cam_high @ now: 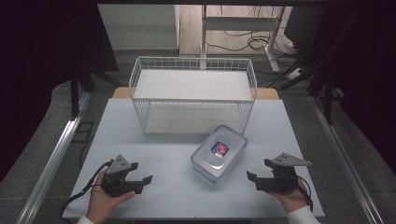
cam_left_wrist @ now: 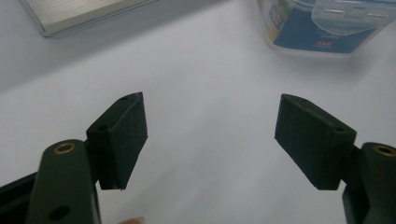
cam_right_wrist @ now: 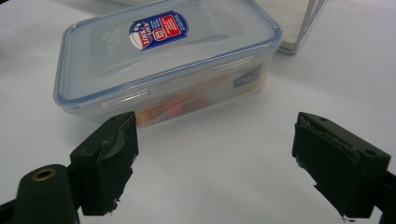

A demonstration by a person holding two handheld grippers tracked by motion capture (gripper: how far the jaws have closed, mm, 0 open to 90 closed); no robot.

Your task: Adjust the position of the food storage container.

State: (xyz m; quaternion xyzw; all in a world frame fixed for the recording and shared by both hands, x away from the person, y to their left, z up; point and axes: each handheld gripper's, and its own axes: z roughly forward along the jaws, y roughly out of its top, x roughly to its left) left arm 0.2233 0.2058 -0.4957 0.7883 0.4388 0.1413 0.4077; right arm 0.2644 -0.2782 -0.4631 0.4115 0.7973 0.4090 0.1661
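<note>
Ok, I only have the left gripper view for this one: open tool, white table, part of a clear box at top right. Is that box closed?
Observer: Yes, the food container has its blue-rimmed lid on, with a red and blue sticker on top.
Operator: And the metal edge at my top left?
Observer: That's the base of a white wire rack with two shelves, standing behind the container.
Operator: Where's the other tool?
Observer: The right tool is open, on the container's right, not touching it.
</note>
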